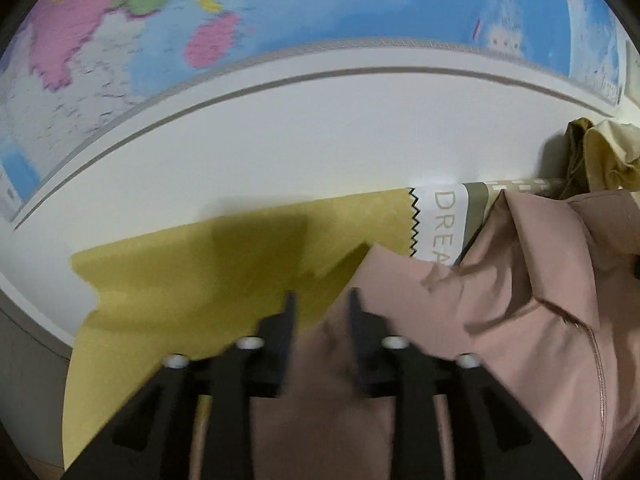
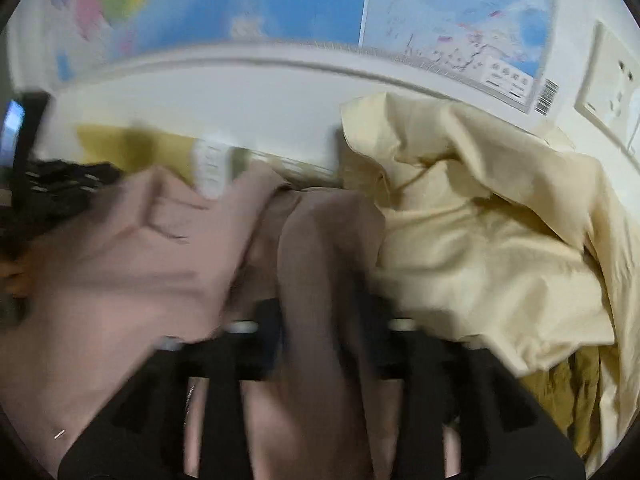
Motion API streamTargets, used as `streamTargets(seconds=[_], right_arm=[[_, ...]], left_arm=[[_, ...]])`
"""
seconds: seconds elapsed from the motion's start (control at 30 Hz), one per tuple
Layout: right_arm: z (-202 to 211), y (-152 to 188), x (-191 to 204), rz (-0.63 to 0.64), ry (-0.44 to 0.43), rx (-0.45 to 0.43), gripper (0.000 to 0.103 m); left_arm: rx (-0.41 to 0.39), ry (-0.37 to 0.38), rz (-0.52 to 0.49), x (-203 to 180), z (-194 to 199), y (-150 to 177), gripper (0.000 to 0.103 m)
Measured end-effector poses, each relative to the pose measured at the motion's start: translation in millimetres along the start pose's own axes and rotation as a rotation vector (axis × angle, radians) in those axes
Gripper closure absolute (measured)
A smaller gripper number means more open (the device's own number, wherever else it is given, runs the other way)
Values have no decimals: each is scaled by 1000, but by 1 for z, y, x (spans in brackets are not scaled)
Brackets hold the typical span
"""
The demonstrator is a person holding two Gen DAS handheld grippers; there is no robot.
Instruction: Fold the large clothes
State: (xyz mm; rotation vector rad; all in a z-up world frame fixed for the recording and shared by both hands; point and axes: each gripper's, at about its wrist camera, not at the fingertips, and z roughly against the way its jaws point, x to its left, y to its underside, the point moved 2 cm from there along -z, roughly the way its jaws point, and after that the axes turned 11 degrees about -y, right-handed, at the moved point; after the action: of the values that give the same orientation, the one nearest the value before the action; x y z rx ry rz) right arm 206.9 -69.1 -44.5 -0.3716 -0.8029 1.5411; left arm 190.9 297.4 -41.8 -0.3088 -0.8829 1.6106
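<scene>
White surface under wall maps. Pink garment lies rumpled beneath both tools, on a yellow mat printed "DREA…".

Left hand-held gripper: jaws apart over pink cloth, no pinch.

Right hand-held gripper: a pink ridge between its jaws; grip blurred, cannot tell.

Likely early flattening; you next need a clean hem.

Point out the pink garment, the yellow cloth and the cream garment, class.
Pink garment (image 1: pixel 532 288): left wrist view, its creased middle.
Yellow cloth (image 1: pixel 208 264): left wrist view, its flat middle.
Cream garment (image 2: pixel 480 216): right wrist view, its crumpled middle.
</scene>
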Motion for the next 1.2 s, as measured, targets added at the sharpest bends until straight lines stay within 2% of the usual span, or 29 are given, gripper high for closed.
streamTargets(seconds=[0.03, 0.07, 0.1, 0.2, 0.23, 0.27, 0.33, 0.43, 0.47, 0.5, 0.57, 0.6, 0.63, 0.7, 0.9, 0.97, 1.0, 1.07, 1.1, 1.17, 1.2], right_arm=[[22, 8, 0, -2, -22, -28, 15], [50, 17, -2, 10, -23, -72, 10], [76, 28, -7, 26, 7, -106, 9], [123, 64, -30, -15, 0, -109, 9], [136, 85, -41, -58, -25, -69, 9], [133, 96, -50, -84, -34, -34, 9], [130, 126, -63, -110, 17, 33, 9], [116, 179, -70, -156, 21, 173, 10], [111, 188, -71, -154, 39, 205, 13], [104, 197, -70, -136, 55, 237, 29], [101, 201, -67, -93, 88, 235, 45], [103, 200, -67, -98, 78, 230, 82], [105, 197, -69, -118, 66, 231, 98], [128, 188, -76, -183, 2, 195, 98], [242, 148, -90, -330, -253, -115, 99], [270, 135, -89, -343, -328, -184, 99], [282, 128, -86, -348, -365, -213, 99], [298, 120, -78, -348, -442, -240, 99], [303, 116, -71, -348, -480, -246, 99], [300, 109, -55, -341, -553, -231, 99], [292, 104, -47, -342, -590, -220, 98]], left_arm=[[-13, 12, 5, 5, 7, 4, 64], [-28, 20, 2, 9, 14, 7, 61], [-50, 47, -6, 14, 27, 12, 53], [-92, 133, -39, 7, 62, 26, 45], [-98, 160, -64, -3, 77, 35, 44], [-104, 180, -89, -9, 85, 40, 43], [-114, 228, -149, -24, 100, 54, 39], [-105, 302, -201, -51, 119, 67, 39], [-106, 309, -215, -60, 125, 71, 39], [-116, 305, -233, -68, 129, 72, 39], [-113, 324, -248, -83, 133, 75, 39], [-110, 333, -251, -87, 134, 74, 39], [-112, 333, -255, -92, 136, 73, 39], [-121, 345, -276, -105, 141, 72, 39], [-173, 388, -340, -136, 159, 63, 39], [-187, 400, -353, -151, 161, 57, 39], [-178, 431, -361, -163, 159, 52, 41], [-155, 474, -362, -187, 151, 41, 46], [-154, 465, -364, -197, 147, 37, 53], [-134, 462, -361, -215, 135, 27, 57], [-102, 475, -344, -224, 124, 20, 65]])
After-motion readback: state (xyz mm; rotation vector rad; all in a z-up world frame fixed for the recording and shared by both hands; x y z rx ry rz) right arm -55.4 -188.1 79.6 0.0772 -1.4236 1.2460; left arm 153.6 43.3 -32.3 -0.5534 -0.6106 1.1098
